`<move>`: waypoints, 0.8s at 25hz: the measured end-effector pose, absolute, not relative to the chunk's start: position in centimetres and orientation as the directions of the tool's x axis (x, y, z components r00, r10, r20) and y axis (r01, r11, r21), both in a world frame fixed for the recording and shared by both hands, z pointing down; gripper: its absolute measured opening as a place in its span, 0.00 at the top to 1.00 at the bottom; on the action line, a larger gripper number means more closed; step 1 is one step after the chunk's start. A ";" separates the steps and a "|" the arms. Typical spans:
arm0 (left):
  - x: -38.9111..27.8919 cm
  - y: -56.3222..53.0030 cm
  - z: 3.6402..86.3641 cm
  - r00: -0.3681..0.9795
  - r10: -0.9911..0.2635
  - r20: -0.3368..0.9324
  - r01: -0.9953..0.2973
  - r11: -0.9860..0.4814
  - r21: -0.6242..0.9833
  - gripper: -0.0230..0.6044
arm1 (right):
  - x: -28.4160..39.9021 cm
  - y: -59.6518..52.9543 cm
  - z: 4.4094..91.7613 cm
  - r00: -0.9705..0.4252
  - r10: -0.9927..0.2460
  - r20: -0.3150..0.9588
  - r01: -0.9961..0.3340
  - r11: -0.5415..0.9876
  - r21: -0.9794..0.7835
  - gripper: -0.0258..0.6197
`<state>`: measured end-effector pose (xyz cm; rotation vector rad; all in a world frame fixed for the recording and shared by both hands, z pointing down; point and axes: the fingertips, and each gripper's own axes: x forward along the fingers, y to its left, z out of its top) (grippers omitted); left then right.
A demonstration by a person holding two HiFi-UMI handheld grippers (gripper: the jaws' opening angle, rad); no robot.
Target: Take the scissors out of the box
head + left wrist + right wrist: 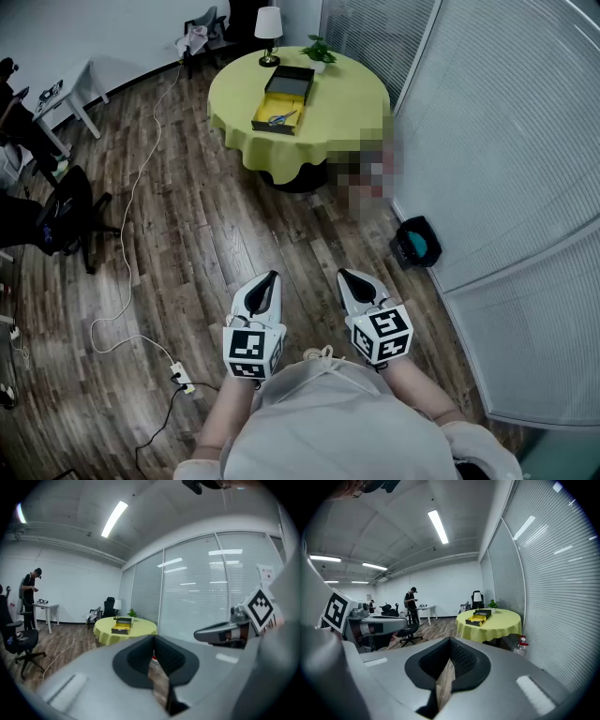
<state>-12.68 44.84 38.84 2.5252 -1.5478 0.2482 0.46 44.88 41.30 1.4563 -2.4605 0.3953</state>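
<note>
Scissors (pixel 281 118) lie small and indistinct inside the far box (pixel 266 103).

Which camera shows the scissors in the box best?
The head view: it looks down into the open box, so the scissors show on its yellow lining. Both gripper views see the box small, from the side; the scissors cannot be made out there.
</note>
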 end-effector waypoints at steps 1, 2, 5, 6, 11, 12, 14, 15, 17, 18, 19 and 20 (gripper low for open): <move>-12.9 44.8 38.9 0.445 -0.866 0.229 -0.894 -0.445 0.057 0.95 | 0.2 44.8 41.3 -0.468 -0.812 0.350 -0.880 0.464 -0.101 0.96; -13.1 44.7 38.9 0.443 -0.867 0.230 -0.895 -0.442 0.058 0.96 | 0.0 44.8 41.3 -0.469 -0.811 0.350 -0.880 0.465 -0.100 0.96; -13.7 44.6 38.9 0.439 -0.869 0.231 -0.897 -0.437 0.061 0.96 | -0.5 44.9 41.4 -0.469 -0.810 0.351 -0.879 0.466 -0.098 0.96; -13.8 44.7 38.9 0.438 -0.868 0.231 -0.898 -0.437 0.062 0.96 | -0.6 45.0 41.5 -0.468 -0.810 0.353 -0.880 0.466 -0.099 0.96; -13.9 44.9 39.5 0.444 -0.864 0.237 -0.894 -0.444 0.060 0.95 | -0.3 45.1 42.3 -0.455 -0.819 0.350 -0.890 0.433 -0.142 0.96; -14.0 44.9 39.7 0.445 -0.863 0.238 -0.894 -0.443 0.062 0.95 | -0.2 45.1 42.6 -0.449 -0.822 0.351 -0.893 0.422 -0.154 0.96; -14.6 45.0 40.2 0.439 -0.864 0.245 -0.897 -0.435 0.073 0.95 | -0.3 45.3 43.2 -0.439 -0.822 0.363 -0.899 0.407 -0.165 0.96; -14.9 45.0 40.6 0.435 -0.865 0.250 -0.900 -0.428 0.084 0.96 | -0.4 45.3 43.6 -0.436 -0.819 0.372 -0.900 0.403 -0.168 0.96; -15.4 44.9 41.4 0.432 -0.863 0.260 -0.902 -0.418 0.111 0.96 | -0.5 45.4 44.3 -0.436 -0.812 0.387 -0.900 0.401 -0.172 0.96; -15.7 44.9 41.8 0.432 -0.862 0.266 -0.902 -0.415 0.121 0.95 | -0.6 45.4 44.6 -0.435 -0.809 0.394 -0.900 0.401 -0.172 0.96; -15.9 44.7 42.2 0.430 -0.861 0.272 -0.903 -0.411 0.126 0.96 | -0.6 45.2 45.0 -0.434 -0.807 0.400 -0.901 0.399 -0.171 0.96; -16.1 44.3 42.6 0.426 -0.861 0.278 -0.905 -0.407 0.127 0.96 | -0.7 44.8 45.4 -0.433 -0.805 0.407 -0.901 0.397 -0.174 0.96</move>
